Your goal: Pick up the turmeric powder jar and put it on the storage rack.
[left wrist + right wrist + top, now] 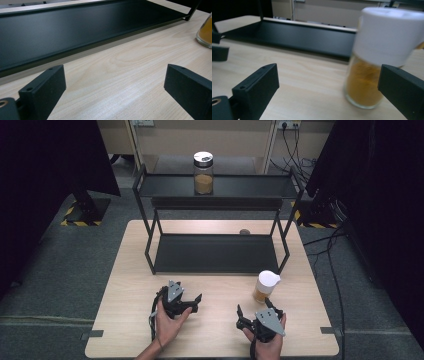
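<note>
Both my grippers have jaws wide open, holding nothing. The jar point(265, 286) sits on the counter point(215, 330) just ahead of my right gripper point(256, 312). I'd square up, go in low below the white lid, squeeze gently. Left gripper point(187, 297) idles.

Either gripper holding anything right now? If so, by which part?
Nothing is held. Left gripper and right gripper are both open; the white-lidded jar stands untouched ahead of the right one.

Matt black metal rack point(215, 252), pale smooth wood-grain table point(215, 330), clear glass jar point(364, 85) w/ white plastic lid.
</note>
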A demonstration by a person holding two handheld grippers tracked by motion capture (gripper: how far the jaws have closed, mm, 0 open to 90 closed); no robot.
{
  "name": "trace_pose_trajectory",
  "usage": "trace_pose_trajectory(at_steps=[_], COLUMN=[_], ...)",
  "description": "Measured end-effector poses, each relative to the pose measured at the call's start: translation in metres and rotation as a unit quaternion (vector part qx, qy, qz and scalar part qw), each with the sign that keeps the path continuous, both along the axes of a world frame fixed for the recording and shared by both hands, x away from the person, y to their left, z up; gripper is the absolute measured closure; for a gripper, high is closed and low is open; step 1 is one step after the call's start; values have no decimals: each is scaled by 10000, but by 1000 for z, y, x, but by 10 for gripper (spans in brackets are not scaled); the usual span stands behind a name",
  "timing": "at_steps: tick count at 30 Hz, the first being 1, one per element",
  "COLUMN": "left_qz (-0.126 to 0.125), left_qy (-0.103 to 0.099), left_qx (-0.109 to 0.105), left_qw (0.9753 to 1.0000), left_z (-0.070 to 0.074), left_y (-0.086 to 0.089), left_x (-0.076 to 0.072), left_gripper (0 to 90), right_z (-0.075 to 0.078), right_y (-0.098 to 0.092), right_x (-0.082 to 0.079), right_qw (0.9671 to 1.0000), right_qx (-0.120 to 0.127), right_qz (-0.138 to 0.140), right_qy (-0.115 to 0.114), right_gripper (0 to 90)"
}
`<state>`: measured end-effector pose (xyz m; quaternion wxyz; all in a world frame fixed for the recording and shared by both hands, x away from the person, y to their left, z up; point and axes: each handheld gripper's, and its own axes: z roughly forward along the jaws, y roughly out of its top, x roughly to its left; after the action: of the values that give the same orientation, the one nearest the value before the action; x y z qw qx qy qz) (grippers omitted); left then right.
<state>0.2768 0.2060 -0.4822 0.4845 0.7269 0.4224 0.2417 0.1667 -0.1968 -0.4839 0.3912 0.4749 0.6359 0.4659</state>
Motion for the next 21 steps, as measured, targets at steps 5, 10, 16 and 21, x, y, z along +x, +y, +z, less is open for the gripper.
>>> trace_pose_trajectory(at_steps=[5, 10, 16, 21], left_qz=[2, -9, -49, -67], left_qy=[-45, -19, -8, 15], left_qx=[17, 15, -8, -35], left_qw=[10000, 10000, 10000, 10000], left_z=[-1, 0, 0, 0], left_y=[0, 0, 0, 0], left_x=[-1, -1, -1, 0], left_gripper=[33, 32, 32, 32], right_z=[6, 10, 16, 18], right_y=[-13, -21, -26, -29], right_x=[7, 20, 36, 50], right_qw=[9997, 9993, 9988, 9986], right_qx=[99, 116, 143, 158], right_qz=[-211, -328, -443, -482], right_qy=[-89, -131, -166, -129], right_gripper=[29, 28, 29, 30])
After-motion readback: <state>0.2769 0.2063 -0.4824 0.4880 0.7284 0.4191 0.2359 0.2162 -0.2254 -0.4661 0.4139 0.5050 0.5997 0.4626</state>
